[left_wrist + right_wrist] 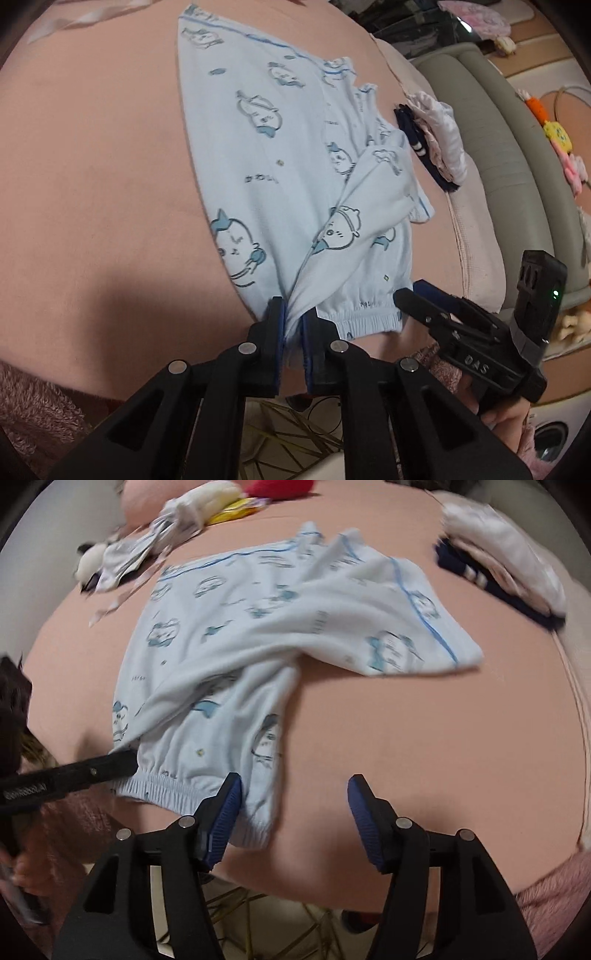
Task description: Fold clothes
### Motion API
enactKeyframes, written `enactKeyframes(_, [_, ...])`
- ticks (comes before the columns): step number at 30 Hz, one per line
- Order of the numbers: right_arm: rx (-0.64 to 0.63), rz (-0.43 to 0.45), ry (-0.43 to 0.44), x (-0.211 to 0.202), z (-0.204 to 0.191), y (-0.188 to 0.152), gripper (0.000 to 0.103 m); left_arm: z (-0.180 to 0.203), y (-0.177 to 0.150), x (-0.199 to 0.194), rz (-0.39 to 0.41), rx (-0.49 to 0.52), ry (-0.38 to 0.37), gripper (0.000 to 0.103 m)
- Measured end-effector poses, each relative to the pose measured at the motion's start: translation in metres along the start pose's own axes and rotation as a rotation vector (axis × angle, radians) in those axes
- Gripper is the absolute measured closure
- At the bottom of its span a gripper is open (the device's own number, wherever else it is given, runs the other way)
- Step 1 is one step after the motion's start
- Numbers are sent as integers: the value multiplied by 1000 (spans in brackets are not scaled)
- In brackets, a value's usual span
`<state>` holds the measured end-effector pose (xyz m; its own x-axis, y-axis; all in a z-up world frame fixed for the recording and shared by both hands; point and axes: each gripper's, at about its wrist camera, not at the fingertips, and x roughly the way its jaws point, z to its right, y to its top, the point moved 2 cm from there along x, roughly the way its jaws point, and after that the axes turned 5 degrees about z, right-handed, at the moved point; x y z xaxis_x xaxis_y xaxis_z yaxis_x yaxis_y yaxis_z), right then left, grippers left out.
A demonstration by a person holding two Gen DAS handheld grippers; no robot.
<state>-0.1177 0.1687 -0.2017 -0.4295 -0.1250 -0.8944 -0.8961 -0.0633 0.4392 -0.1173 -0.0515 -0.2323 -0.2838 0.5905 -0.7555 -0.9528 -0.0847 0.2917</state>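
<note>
Light blue pyjama shorts (280, 155) with cartoon prints lie on a pink bed sheet (96, 184), waistband towards me. My left gripper (293, 325) is shut on a bunched fold of the shorts at the waistband. My right gripper (293, 801) is open just right of the waistband corner; its left pad touches the cloth and it holds nothing. The shorts (236, 642) have one leg lying out to the right. The right gripper (410, 293) shows in the left wrist view beside the waistband, and the left gripper's finger (122, 760) shows in the right wrist view.
A stack of folded clothes (436, 140) sits at the bed's right edge, also in the right wrist view (502, 565). Loose clothes and plush toys (155, 535) lie at the far left of the bed. A grey bed frame (491, 140) runs along the right.
</note>
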Motion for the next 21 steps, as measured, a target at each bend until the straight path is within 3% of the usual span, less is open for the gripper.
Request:
enactKeyframes(3, [-45, 29, -123, -9, 6, 0, 50, 1, 1, -8, 25, 16, 10, 91])
enactKeyframes(7, [25, 101, 26, -21, 6, 3, 50, 14, 9, -28, 116, 50, -52, 90])
enactKeyframes(9, [26, 150, 89, -28, -4, 7, 50, 23, 11, -32, 148, 100, -23, 90])
enactKeyframes(11, [-10, 171, 114, -27, -19, 13, 50, 25, 11, -26, 129, 116, -7, 89])
enactKeyframes(15, [-51, 80, 68, 4, -27, 10, 50, 9, 2, -4, 36, 102, 102, 84])
enactKeyframes(17, [-27, 47, 64, 11, -21, 7, 46, -3, 2, -9, 31, 44, 63, 83])
enactKeyframes(18, [-12, 40, 75, 7, -17, 6, 46, -4, 3, -12, 30, 38, 54, 76])
enactKeyframes(21, [27, 65, 70, -8, -1, 8, 46, -6, 2, -26, 63, 63, 92, 68])
